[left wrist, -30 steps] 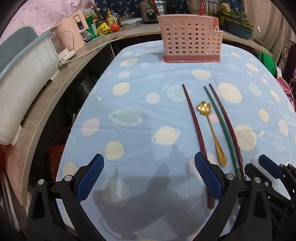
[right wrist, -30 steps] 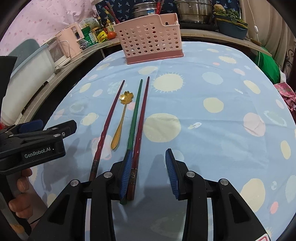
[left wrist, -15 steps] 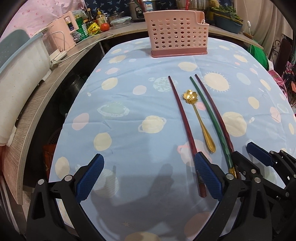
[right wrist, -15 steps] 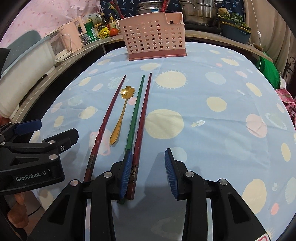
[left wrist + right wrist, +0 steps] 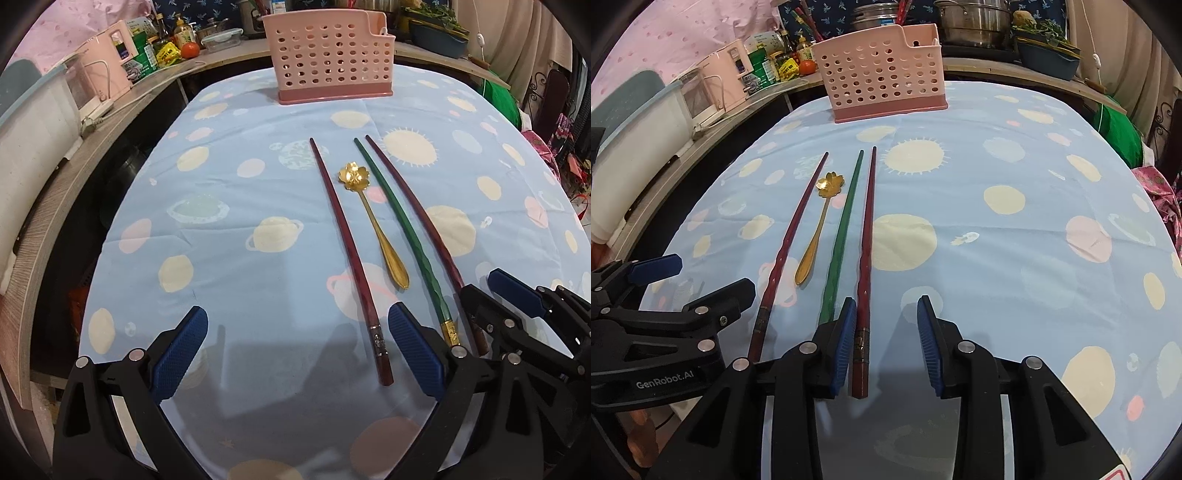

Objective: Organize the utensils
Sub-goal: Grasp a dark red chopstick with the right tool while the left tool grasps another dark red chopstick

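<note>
Right gripper: jaws parted, straddling the butt of the rightmost red chopstick, apparently for pickup.
Left gripper: open, empty; left red chopstick inside its right finger.
Green chopstick, gold spoon: between.
Pink basket: far ahead.

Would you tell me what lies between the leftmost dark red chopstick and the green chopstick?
The gold spoon, with its flower-shaped bowl toward the pink basket, lies between the leftmost red chopstick and the green chopstick; both views show it.
</note>
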### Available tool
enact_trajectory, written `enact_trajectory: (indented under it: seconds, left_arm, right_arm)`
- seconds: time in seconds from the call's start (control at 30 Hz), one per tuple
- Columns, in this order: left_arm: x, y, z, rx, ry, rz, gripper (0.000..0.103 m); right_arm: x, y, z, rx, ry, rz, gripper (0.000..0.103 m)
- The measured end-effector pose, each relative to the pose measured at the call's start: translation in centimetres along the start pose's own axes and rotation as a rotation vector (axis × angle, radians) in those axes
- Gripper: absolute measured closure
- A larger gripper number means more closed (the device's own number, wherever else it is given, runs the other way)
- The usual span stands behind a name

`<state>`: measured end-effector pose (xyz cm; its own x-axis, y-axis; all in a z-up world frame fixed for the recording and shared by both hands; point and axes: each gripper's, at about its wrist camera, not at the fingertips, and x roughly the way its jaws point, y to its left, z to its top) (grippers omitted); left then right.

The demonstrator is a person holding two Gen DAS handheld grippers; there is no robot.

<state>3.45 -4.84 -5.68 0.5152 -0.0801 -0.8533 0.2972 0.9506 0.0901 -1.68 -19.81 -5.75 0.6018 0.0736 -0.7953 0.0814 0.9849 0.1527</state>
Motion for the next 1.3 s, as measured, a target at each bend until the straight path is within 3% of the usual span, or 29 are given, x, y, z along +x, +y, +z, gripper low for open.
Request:
enact_trajectory:
  seconds: [0.33, 0.6, 0.9, 1.07, 1.23, 1.3]
  left_arm:
    - [1.2, -0.5, -0.6, 0.008, 0.051, -0.029, 0.012]
    - [1.5, -0.1, -1.2, -0.015, 0.087, -0.075, 0.026]
    - [0.7, -0.3, -1.7, 0.003, 0.084, -0.108, 0.052]
    - [0.5, 0.1, -1.6, -0.011, 0.090, -0.112, 0.078]
    - [0.3, 0.4, -1.5, -0.023, 0.096, -0.133, 0.096]
    - [0.0, 0.5, -1.4, -0.022, 0.089, -0.137, 0.096]
  right_arm:
    - [-0.2, -0.1, -0.4, -0.006, 0.004, -0.012, 0.079]
    - [-0.6, 0.0, -1.0, -0.011, 0.012, -0.009, 0.083]
    - [-1.0, 0.1, -1.6, -0.012, 0.022, 0.004, 0.095]
    - [-1.1, 0.2, -1.8, -0.007, 0.026, 0.017, 0.095]
    - [-1.4, 0.3, -1.7, 0.000, 0.022, 0.029, 0.096]
    - [-1.8, 0.3, -1.5, 0.002, 0.015, 0.033, 0.096]
